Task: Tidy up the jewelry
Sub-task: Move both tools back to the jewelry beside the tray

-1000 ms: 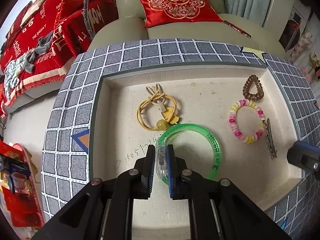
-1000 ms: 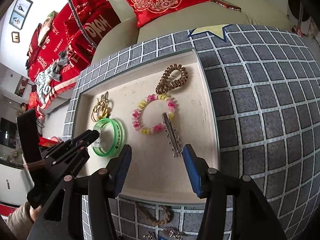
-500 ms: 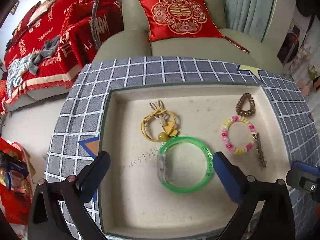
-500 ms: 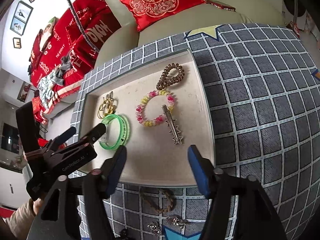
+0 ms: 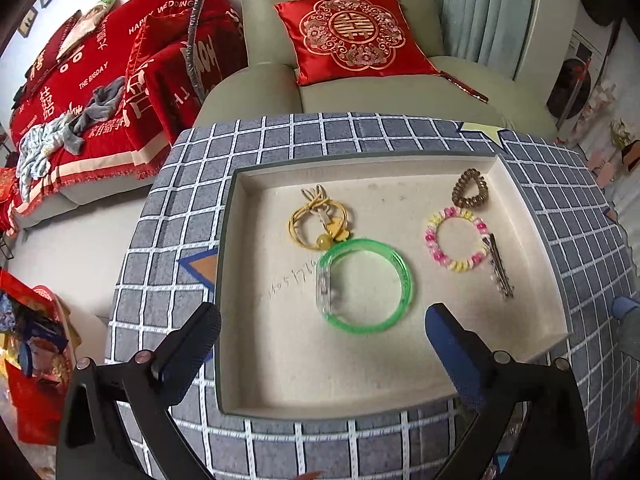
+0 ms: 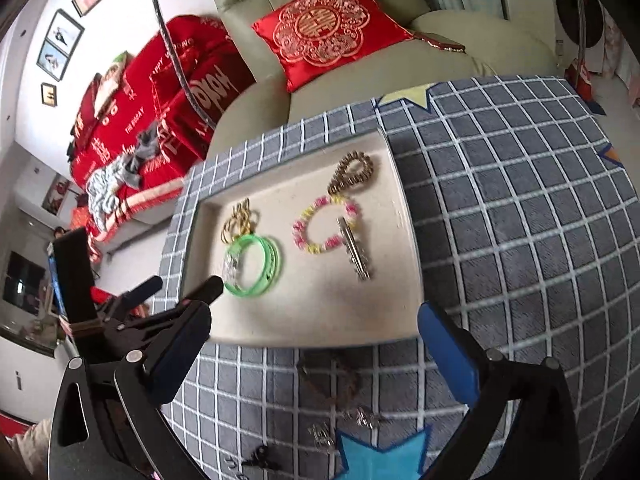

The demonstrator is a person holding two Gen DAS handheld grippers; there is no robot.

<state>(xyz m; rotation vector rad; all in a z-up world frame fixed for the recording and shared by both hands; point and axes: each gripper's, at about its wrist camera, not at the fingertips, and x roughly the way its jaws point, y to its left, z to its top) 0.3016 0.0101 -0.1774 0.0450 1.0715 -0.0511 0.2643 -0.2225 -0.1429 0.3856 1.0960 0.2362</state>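
Beyond the left hand-held gripper (image 5: pixel 320 344), apparently untouched, lies the green bangle (image 5: pixel 366 286).

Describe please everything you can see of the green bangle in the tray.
The green bangle is a translucent bright green ring, plastic by its look, with one clear section on its left side. It lies flat on the beige floor of the tray, near the middle. Its upper left edge meets or slightly overlaps the charm of the yellow hair tie. No gripper touches it: the left gripper stands open above its near edge.
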